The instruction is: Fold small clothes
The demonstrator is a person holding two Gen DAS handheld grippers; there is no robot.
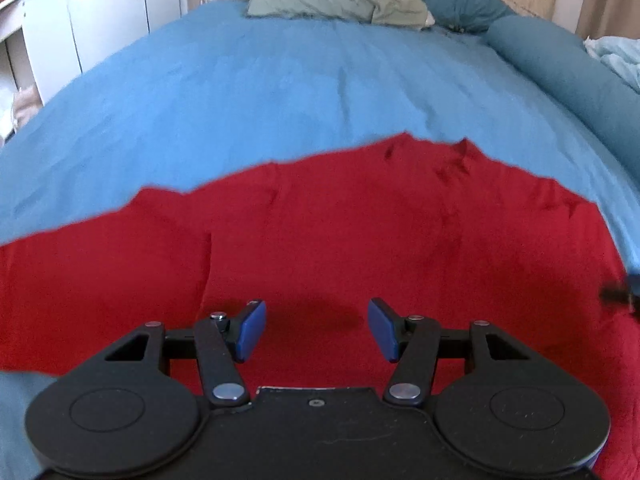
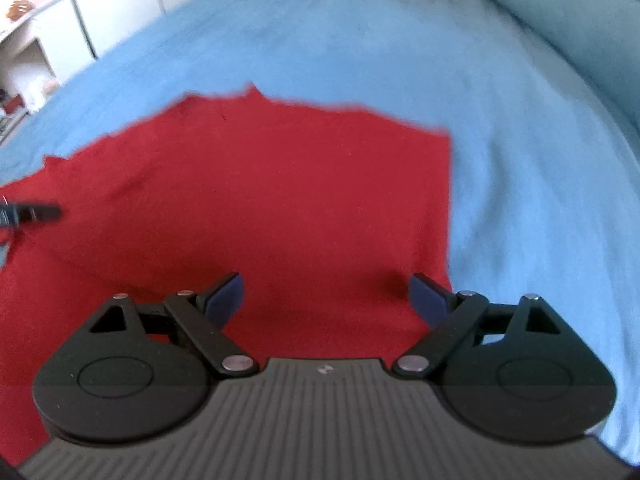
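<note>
Red garment (image 1: 360, 232) | flat on blue bedsheet (image 1: 280, 80) | few creases, far edge uneven

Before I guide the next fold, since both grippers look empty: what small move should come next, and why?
Probably lower the right gripper onto the red garment near its right edge and pinch it. Both it and the left gripper hang open above the flat cloth on the blue bedspread.

Soft matt cloth under hard black plastic

The red garment (image 1: 360, 232) is matt, faintly napped cloth on a smooth blue bedsheet (image 1: 280, 88); the left gripper (image 1: 317, 330) is matt black plastic with shiny metal rivets and satin blue pads (image 1: 252, 332); the right gripper (image 2: 326, 300) matches, with a ribbed grey body.
</note>
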